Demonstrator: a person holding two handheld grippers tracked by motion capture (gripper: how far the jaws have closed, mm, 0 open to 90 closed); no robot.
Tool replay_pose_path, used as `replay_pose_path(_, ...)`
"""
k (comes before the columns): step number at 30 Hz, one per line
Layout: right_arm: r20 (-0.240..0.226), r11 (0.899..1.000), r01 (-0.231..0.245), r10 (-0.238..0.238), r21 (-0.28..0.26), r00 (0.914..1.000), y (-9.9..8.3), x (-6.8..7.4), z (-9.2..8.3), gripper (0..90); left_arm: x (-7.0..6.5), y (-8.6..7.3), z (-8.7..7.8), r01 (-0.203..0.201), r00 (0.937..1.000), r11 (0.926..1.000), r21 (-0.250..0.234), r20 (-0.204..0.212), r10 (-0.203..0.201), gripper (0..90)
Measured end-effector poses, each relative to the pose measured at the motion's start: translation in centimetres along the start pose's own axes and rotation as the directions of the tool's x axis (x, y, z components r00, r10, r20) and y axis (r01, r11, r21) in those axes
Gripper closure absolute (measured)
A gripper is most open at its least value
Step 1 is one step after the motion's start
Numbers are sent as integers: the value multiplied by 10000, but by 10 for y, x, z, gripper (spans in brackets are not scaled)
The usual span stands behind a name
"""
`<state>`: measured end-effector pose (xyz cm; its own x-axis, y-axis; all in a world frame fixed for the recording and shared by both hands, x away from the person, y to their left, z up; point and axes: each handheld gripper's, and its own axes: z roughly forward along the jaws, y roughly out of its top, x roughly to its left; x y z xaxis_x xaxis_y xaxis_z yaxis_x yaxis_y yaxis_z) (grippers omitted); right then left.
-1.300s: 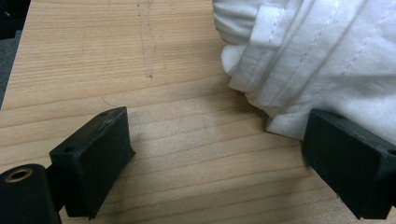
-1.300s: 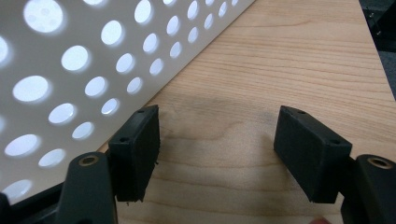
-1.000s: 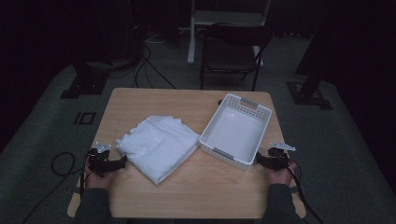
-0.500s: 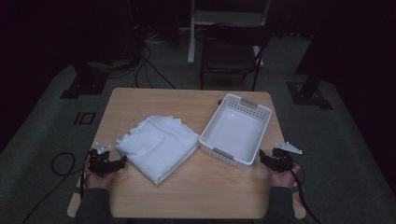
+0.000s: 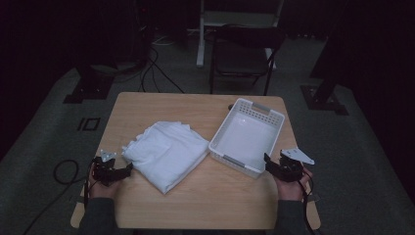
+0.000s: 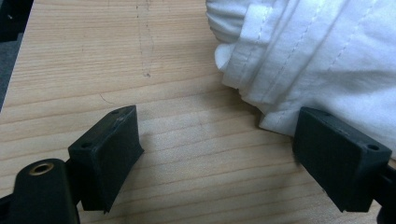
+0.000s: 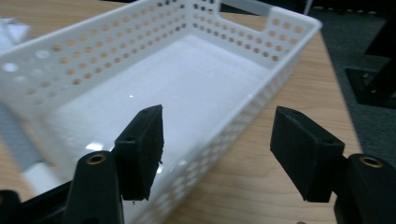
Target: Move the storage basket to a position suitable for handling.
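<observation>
A folded white cloth [image 5: 166, 152] lies on the wooden table [image 5: 161, 110], left of middle. My left gripper [image 5: 128, 169] rests at its near left corner and is open. Its jaws have just been closing a little. Bare wood lies between them, and the cloth's hem [image 6: 317, 56] reaches up to the right jaw of the left gripper [image 6: 219, 144]. A white perforated basket [image 5: 247, 137] stands empty at the right. My right gripper [image 5: 268, 164] hovers at its near right corner, open, its jaws just opening. The basket's side wall [image 7: 243, 116] runs between the jaws of the right gripper [image 7: 217, 149], untouched.
A dark chair [image 5: 244, 54] stands behind the table, with cables [image 5: 156, 68] and stand feet [image 5: 83, 93] on the grey floor around it. The table's right edge [image 5: 296, 142] runs close beside the basket. Bare wood lies in front of the cloth and basket.
My right gripper has lifted off the table beside the basket's near right corner. The left gripper, the cloth and the basket have stayed where they were.
</observation>
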<state>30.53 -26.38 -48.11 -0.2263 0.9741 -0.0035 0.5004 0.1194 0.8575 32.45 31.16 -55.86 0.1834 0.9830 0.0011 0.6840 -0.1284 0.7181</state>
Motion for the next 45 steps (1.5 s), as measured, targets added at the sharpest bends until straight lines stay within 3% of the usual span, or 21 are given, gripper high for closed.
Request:
replay_pose_path(7, -115, 9957, 204, -195, 907, 9997, -12, 11, 10, 360, 0, 0, 0, -1, 10000, 10000, 14, -5, 1, 146)
replay_pose_path(10, -497, 9941, 73, -20, 1079, 9988, -16, 10, 14, 448, 0, 0, 0, 4, 10000, 10000, 14, -7, -4, 146)
replay_pose_path(14, -445, 9925, 250, -198, 1198, 9988, -14, 8, 18, 534, 0, 0, 0, 15, 10000, 10000, 17, -12, -15, 146)
replay_pose_path(16, -198, 9908, 309, -286, 1318, 9994, -14, 6, 22, 613, 0, 0, 0, 17, 10000, 10000, 16, -14, -17, 146)
replay_pose_path(24, 122, 9892, 421, -443, 1402, 9989, -10, -9, 32, 692, 0, 0, 0, 27, 10000, 10000, 12, -25, -27, 146)
replay_pose_path(28, 302, 9849, 708, -765, 1581, 9966, -3, -23, 39, 733, 0, 0, 0, 28, 10000, 10000, 8, -27, -28, 146)
replay_pose_path(31, 455, 9840, 664, -748, 1653, 9962, 2, -36, 45, 762, 0, 0, 0, 30, 10000, 10000, 7, -29, -30, 146)
replay_pose_path(32, 574, 9848, 499, -602, 1666, 9965, 3, -41, 47, 739, 0, 0, 0, 31, 10000, 10000, 8, -29, -31, 146)
replay_pose_path(34, 703, 9892, 209, -314, 1452, 9970, 7, -45, 45, 612, 0, 0, 0, 32, 10000, 10000, 7, -30, -32, 146)
replay_pose_path(37, 857, 9962, 52, -127, 873, 9962, 14, -37, 32, 497, 0, 0, 0, 33, 10000, 10000, 6, -30, -33, 146)
replay_pose_path(39, 713, 9978, 65, -113, 664, 9974, 16, -30, 27, 484, -1, 0, 0, 33, 10000, 10000, 10, -34, -33, 146)
replay_pose_path(42, -142, 9993, 183, -178, 337, 9997, 15, -5, 19, 470, -1, 0, 0, 52, 10000, 10000, 11, -42, -52, 146)
replay_pose_path(45, -844, 9985, 440, -412, 322, 9956, 13, 20, 21, 463, -1, 0, 0, 56, 10000, 10000, 8, -41, -56, 146)
